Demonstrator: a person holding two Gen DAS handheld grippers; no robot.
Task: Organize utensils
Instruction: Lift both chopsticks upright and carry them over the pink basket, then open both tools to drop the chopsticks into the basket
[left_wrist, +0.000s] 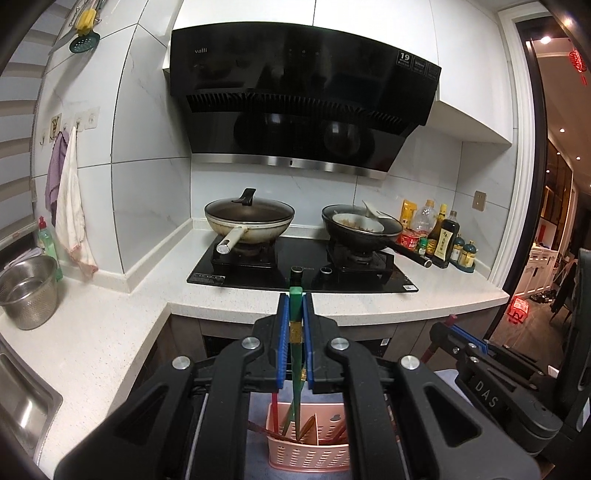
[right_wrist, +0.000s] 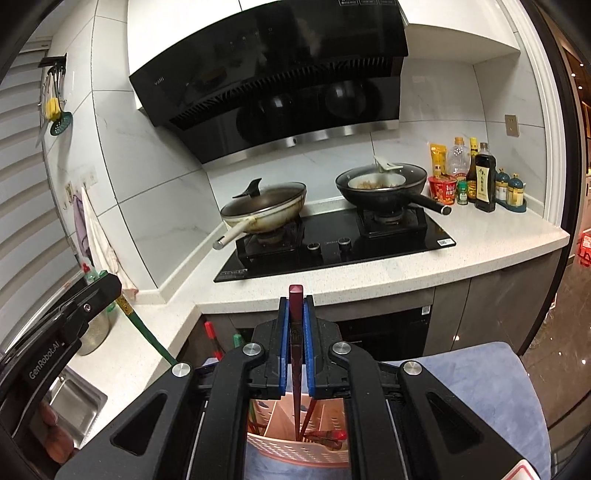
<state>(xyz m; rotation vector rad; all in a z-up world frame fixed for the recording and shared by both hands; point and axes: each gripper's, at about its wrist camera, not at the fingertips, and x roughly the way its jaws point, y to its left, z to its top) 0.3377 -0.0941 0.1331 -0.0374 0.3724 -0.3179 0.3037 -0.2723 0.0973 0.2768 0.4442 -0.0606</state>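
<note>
In the left wrist view we see our left tool (left_wrist: 295, 306) closed narrow on a green chopstick (left_wrist: 295, 332), which runs from just above the blue pads (left_wrist: 283, 339) at the middle of the frame down into the pink basket (left_wrist: 310, 458) at the bottom centre. Other chopsticks lean in that basket's compartments, though we cannot tell which one the green tip sits in. In the right wrist view our right tool (right_wrist: 295, 306) is likewise clamped on a dark red chopstick (right_wrist: 296, 354), upright in the middle of the frame, its lower end down inside the same pink basket (right_wrist: 295, 454) at the bottom. The basket rests on a blue-grey cloth (right_wrist: 491, 391) in the lower right. Beyond both tools, a white counter (right_wrist: 369, 273) carries a black stove (right_wrist: 332, 251) with two pans across the middle of the frame.
</note>
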